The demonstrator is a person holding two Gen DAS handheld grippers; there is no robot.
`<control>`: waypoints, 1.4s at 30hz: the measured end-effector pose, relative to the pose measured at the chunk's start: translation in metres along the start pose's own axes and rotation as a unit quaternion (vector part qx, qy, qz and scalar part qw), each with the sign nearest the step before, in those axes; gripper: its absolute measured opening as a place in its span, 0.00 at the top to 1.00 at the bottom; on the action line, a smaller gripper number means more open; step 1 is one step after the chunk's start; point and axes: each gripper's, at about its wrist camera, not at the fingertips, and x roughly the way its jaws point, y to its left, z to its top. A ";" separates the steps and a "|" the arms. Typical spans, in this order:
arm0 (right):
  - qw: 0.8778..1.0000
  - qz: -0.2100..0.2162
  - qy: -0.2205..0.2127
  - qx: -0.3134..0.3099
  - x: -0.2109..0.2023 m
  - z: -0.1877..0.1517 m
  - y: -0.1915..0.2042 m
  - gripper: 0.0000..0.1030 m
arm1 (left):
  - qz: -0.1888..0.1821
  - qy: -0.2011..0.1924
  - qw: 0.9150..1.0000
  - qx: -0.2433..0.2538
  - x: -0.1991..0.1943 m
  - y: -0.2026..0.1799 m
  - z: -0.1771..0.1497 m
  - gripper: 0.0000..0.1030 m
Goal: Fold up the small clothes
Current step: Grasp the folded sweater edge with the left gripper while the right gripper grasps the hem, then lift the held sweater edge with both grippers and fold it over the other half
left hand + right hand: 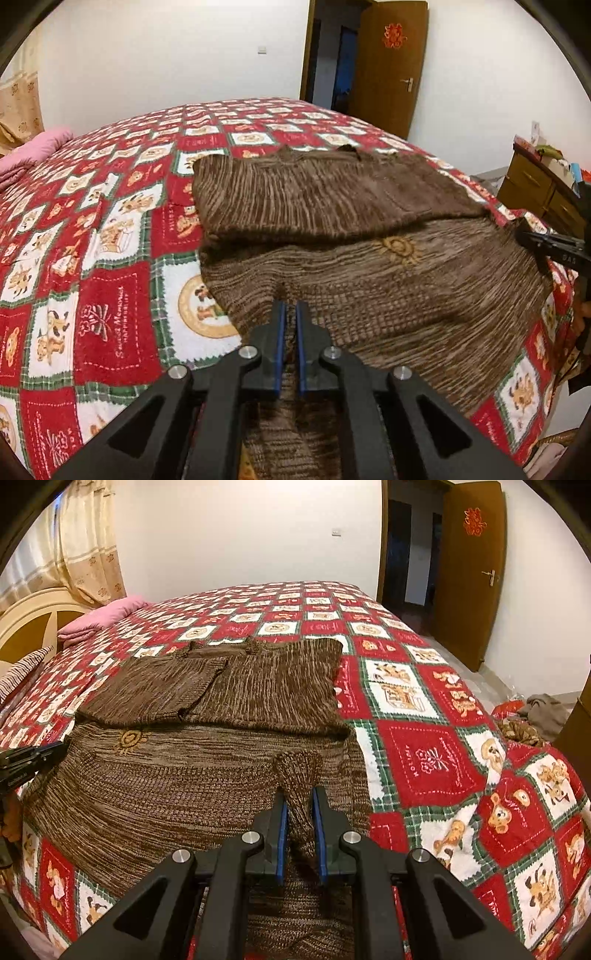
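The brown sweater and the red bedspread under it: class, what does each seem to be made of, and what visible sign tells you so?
Brown sweater: looks like chunky knitted yarn, matte and mottled brown; rows of ribbed stitches show. Fibre cannot be told.
Red bedspread: appears to be soft, towel-like woven cloth with a slightly fuzzy, matte surface; bear pictures and lettering sit in checked squares.

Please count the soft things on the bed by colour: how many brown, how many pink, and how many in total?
Brown: 1, the sweater, with its sleeves folded in and both grippers shut on its near edge.
Pink: 1, the folded blanket near the headboard.
Red, white and green check: 1, the bedspread under them.
Total: 3
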 end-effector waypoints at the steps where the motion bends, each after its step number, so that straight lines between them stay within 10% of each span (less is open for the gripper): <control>1: 1.000 0.000 0.002 0.000 0.001 0.000 0.000 0.88 | 0.001 0.000 1.000 0.001 0.000 0.000 0.001 0.93; 13: 1.000 0.003 0.014 0.006 0.008 -0.005 -0.003 0.88 | 0.002 0.012 1.000 0.003 0.005 -0.002 0.001 0.74; 19: 1.000 0.004 0.017 0.009 0.010 -0.006 -0.003 0.88 | -0.005 0.003 1.000 -0.016 0.002 0.004 -0.002 0.90; 42: 0.997 -0.043 -0.060 -0.013 -0.030 0.027 0.005 0.93 | -0.020 -0.045 0.995 -0.089 -0.028 0.020 0.018 0.96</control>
